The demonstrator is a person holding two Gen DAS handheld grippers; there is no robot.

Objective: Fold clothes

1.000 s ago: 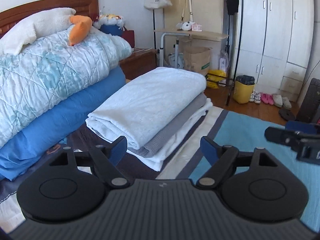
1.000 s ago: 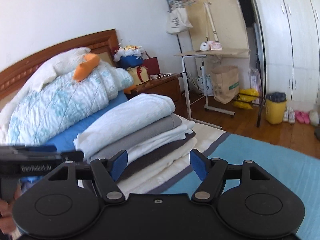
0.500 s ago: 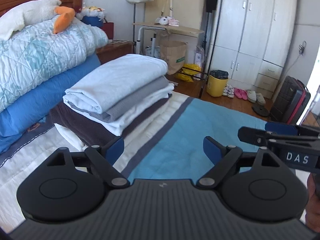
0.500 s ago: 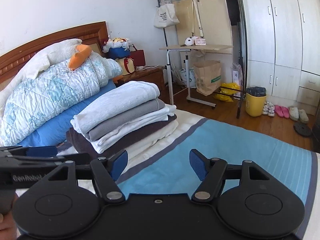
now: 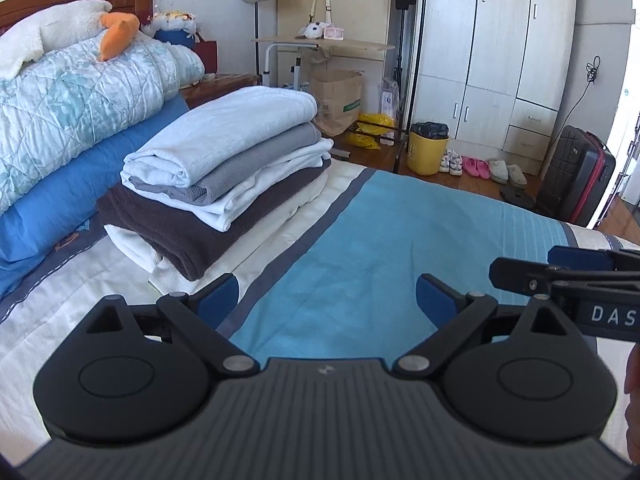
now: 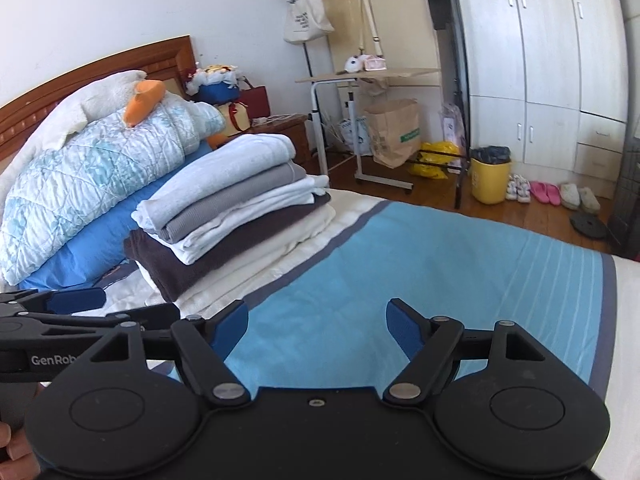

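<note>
lying on the bed [image 5: 400, 216] is a stack of folded clothes [image 5: 224, 168], set on the white part of the cover just beside the blue quilt pile [image 5: 72, 120]. its long axis runs from the near left toward the far right edge of the bed, folded ends pointing at the camera. five layers can be counted: a pale one on top, a grey one, a white one, a dark brown one and a cream one at the bottom, mostly hidden. the left tongs [image 5: 327, 298] hang over the blue stripe, their jaws opening wide with nothing between them. the right tongs [image 6: 316, 326] are also opening, empty, over the same blue cloth. each pair shows in the other's view only as a cut-off tip. only fingertips of a hand [image 6: 16, 450] show at the lower left edge of the right view.
</note>
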